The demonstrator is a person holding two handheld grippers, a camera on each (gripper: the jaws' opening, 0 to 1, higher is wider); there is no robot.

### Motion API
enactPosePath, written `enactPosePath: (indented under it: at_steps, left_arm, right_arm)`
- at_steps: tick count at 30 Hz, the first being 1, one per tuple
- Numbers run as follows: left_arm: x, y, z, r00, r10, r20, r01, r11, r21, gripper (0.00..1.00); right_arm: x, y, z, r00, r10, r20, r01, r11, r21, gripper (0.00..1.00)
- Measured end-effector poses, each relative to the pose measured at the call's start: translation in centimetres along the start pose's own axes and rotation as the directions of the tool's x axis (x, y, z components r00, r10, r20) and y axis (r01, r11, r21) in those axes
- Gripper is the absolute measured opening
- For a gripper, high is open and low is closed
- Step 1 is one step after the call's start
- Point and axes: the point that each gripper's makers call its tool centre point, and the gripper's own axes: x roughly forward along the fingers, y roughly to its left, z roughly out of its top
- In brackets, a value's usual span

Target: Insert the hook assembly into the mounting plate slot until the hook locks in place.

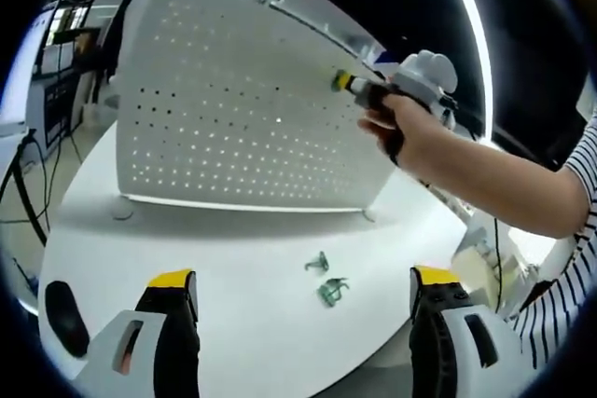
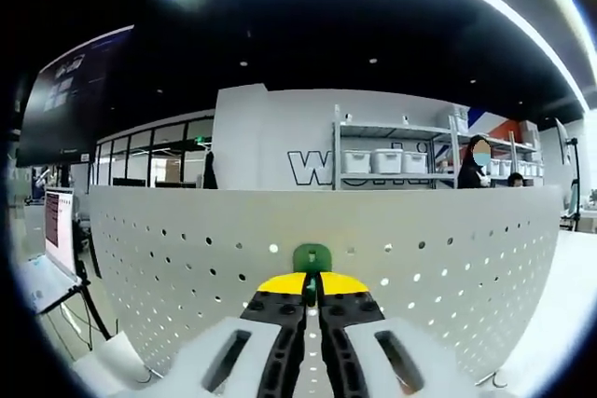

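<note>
An upright white pegboard (image 1: 233,109) stands on a round white table (image 1: 252,342). In the right gripper view a green hook (image 2: 312,257) is pinched between the yellow-tipped jaws of my right gripper (image 2: 312,284), and its head lies against the pegboard (image 2: 187,258) face. From the left gripper view, a hand holds that right gripper (image 1: 347,83) at the board's upper right. Two loose green hooks (image 1: 317,263) (image 1: 332,292) lie on the table in front of the board. My left gripper (image 1: 304,277) hovers low over the table, jaws wide apart and holding nothing.
A metal rail (image 1: 317,25) runs along the pegboard's top right. A striped sleeve (image 1: 569,249) reaches in from the right. Behind the board are shelves with white bins (image 2: 387,160), a person (image 2: 480,163) and a monitor (image 2: 56,221) at the left.
</note>
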Motion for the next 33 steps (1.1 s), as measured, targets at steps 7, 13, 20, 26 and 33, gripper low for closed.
enactPosePath:
  at_steps: [7, 13, 20, 26, 33]
  left_arm:
    - [-0.3, 0.0, 0.0, 1.0, 0.004, 0.005, -0.004, 1.0, -0.003, 0.96]
    - [-0.4, -0.2, 0.0, 1.0, 0.003, 0.006, -0.003, 1.0, -0.002, 0.96]
    - [-0.5, -0.5, 0.3, 1.0, 0.002, 0.015, -0.002, 1.0, 0.005, 0.95]
    - [-0.7, -0.9, 0.4, 1.0, 0.0, 0.021, 0.0, 1.0, 0.009, 0.95]
    - [-0.6, -1.2, -0.3, 1.0, 0.0, -0.005, 0.0, 1.0, 0.013, 0.95]
  right_arm:
    - [-0.1, 0.1, 0.3, 1.0, 0.008, -0.011, -0.008, 0.999, 0.042, 0.07]
    - [-0.1, 0.2, 1.5, 1.0, 0.016, 0.007, -0.016, 0.999, 0.043, 0.15]
    - [-0.4, 0.5, 3.6, 0.998, 0.035, 0.048, -0.037, 0.998, 0.044, 0.19]
    - [-0.9, 0.2, 4.7, 0.997, 0.054, 0.06, -0.058, 0.996, 0.061, 0.2]
    - [-2.1, -0.6, 6.5, 0.994, 0.084, 0.075, -0.087, 0.995, 0.047, 0.21]
